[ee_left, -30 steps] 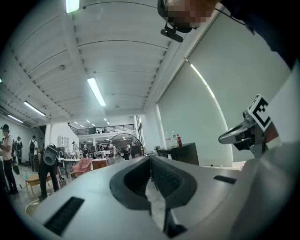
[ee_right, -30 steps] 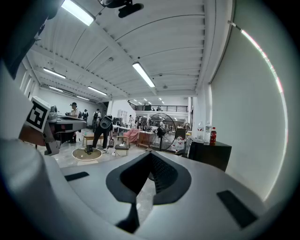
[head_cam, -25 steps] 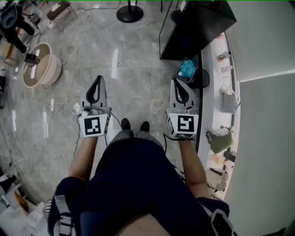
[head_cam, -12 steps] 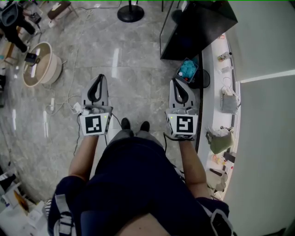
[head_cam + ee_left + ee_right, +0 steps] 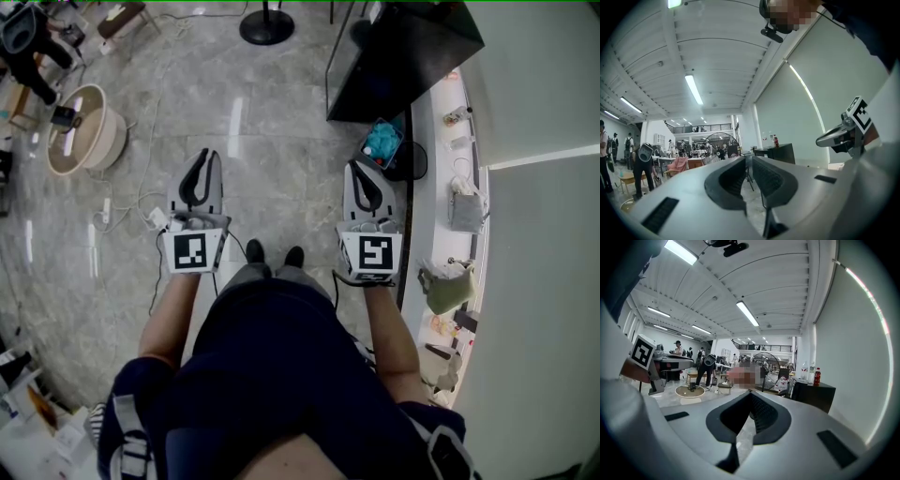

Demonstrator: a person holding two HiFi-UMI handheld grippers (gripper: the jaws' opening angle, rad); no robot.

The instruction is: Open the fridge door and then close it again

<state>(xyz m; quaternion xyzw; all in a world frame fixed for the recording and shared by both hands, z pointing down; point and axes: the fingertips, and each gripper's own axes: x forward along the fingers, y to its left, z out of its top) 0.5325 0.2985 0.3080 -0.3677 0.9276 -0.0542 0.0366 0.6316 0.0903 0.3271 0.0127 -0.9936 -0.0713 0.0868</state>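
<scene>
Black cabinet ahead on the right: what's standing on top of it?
On the black cabinet, the right gripper view shows a red bottle and two clear bottles beside it. Anything behind them is covered.

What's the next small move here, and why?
Probably step toward the black cabinet, likely the fridge. The left gripper and right gripper are both shut and empty, held over the floor and well short of it.
</scene>
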